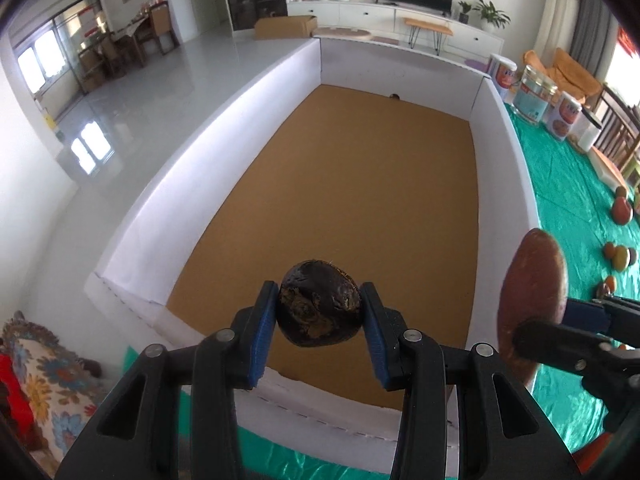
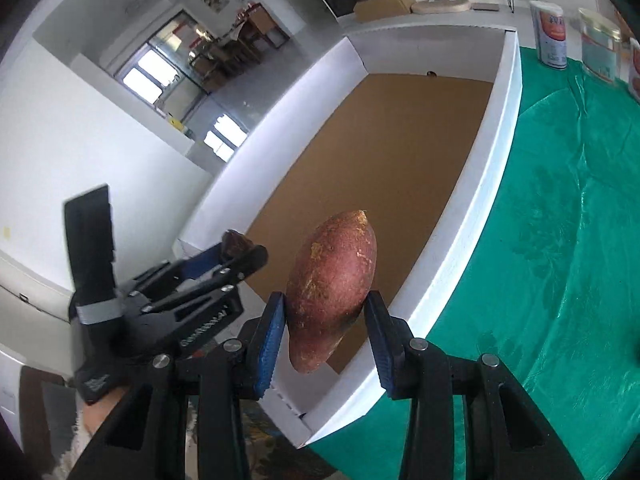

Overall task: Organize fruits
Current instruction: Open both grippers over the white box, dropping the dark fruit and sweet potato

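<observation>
Left claw [image 1: 320, 314] nearest the lens, clamped on a dark round fruit [image 1: 319, 304] between the blue pads [image 1: 264, 332]; fruit is held above the near end of the box. Right claw [image 2: 325, 326] clamped on a reddish sweet potato [image 2: 332, 288], pads pressed on its lower half, pointed tip up; it is held over the near right corner of the box, seen at the right wall in the left view [image 1: 532, 300].

White-walled box [image 1: 192, 168] with brown cardboard floor [image 1: 340, 200] is set on a worktop covered by green cloth [image 2: 560, 240]; one small dark item [image 1: 394, 96] is seen at the far wall, too small to tell.

On the cloth right of the box: several tins [image 1: 534, 94] at the far end, loose reddish and green fruits [image 1: 622, 210] nearer
</observation>
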`<state>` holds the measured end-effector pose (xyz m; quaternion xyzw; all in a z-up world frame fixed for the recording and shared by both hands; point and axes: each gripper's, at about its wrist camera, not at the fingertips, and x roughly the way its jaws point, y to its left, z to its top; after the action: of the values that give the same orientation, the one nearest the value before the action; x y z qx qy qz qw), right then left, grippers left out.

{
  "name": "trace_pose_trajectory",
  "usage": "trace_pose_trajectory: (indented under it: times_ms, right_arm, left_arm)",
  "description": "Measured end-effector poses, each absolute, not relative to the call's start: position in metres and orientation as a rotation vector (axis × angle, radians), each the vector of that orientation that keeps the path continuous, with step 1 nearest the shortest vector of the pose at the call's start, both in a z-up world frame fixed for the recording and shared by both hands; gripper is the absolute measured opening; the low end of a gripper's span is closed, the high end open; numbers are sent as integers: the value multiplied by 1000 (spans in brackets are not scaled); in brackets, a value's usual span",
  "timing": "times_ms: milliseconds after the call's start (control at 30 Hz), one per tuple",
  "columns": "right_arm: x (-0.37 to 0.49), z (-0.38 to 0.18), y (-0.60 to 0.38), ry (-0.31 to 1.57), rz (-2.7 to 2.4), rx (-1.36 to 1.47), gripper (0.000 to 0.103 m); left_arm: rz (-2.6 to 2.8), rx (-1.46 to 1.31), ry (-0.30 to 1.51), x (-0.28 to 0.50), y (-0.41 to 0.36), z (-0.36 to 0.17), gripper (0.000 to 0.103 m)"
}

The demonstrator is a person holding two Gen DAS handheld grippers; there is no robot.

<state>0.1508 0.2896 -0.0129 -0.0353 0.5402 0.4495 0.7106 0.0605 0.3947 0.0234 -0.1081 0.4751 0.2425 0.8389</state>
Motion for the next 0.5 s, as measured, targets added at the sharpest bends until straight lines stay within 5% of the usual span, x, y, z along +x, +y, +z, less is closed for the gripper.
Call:
trace_pose_trajectory:
  times_ms: [67, 233, 367, 500]
  right_arm:
    - [145, -11, 292, 1161, 1004, -94, 41]
    - [144, 19, 254, 1063, 1013, -92, 63]
    - [143, 52, 180, 934, 902, -255, 81]
    - [118, 56, 73, 863, 686, -411, 90]
  left_arm:
    - [512, -210, 1003, 59, 392, 23, 47]
    - [512, -196, 955, 59, 386, 35, 62]
    - [459, -154, 772, 58, 357, 56, 90]
    - [393, -52, 771, 86, 320, 39, 93]
